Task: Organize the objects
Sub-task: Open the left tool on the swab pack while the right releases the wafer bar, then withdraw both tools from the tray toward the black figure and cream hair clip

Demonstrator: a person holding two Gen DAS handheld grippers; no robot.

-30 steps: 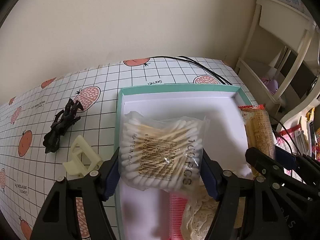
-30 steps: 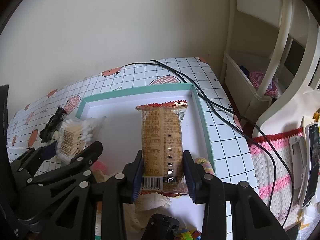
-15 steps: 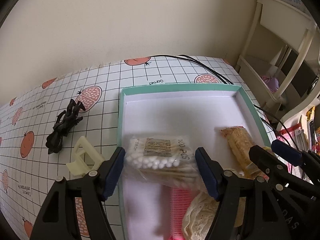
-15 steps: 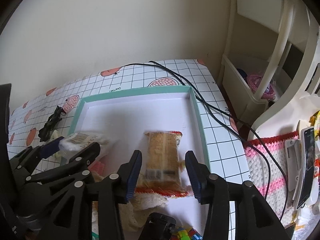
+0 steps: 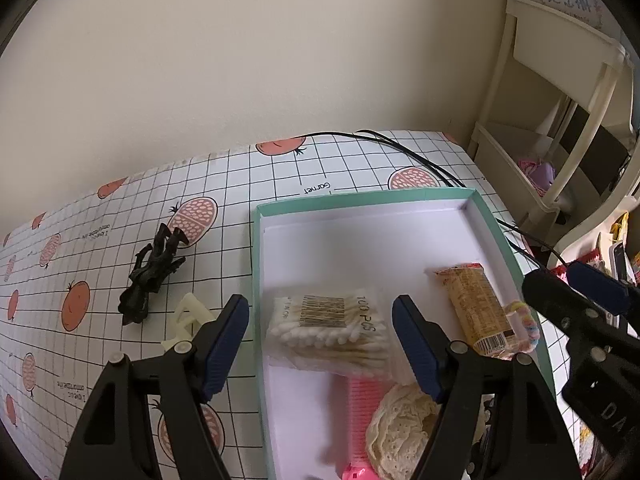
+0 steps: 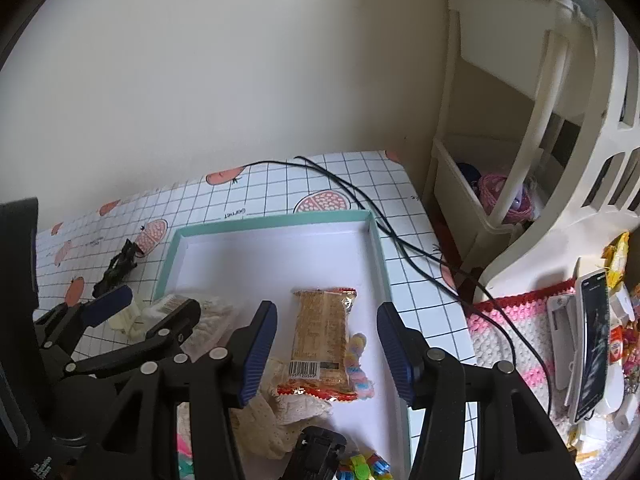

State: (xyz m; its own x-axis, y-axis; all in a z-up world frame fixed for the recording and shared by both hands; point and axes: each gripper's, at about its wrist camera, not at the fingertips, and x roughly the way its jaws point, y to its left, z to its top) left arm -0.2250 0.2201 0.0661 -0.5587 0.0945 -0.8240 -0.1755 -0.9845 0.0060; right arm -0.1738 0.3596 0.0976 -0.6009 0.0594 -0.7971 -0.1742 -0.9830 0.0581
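A teal-rimmed white tray [image 5: 360, 197] [image 6: 280, 220] lies on the fruit-print tablecloth. A clear bag of cotton swabs [image 5: 330, 330] lies in its left part, between the spread fingers of my open left gripper [image 5: 320, 344]. An orange biscuit packet [image 5: 474, 310] [image 6: 322, 340] lies in its right part, below my open right gripper [image 6: 326, 354]. A pink comb [image 5: 360, 412], a cream lace piece [image 5: 400, 428] [image 6: 276, 416] and a pastel hair tie [image 5: 524, 324] [image 6: 358, 364] also lie in the tray.
A black hair claw [image 5: 154, 268] [image 6: 116, 268] and a cream clip [image 5: 186, 322] lie on the cloth left of the tray. Black cables [image 6: 400, 240] run past the tray's right side. A cream shelf rack [image 6: 520, 120] and a phone [image 6: 592, 340] stand at the right.
Both grippers opened and let go. The cotton swab bag and the biscuit packet dropped into the tray, and both grippers drew back and up.
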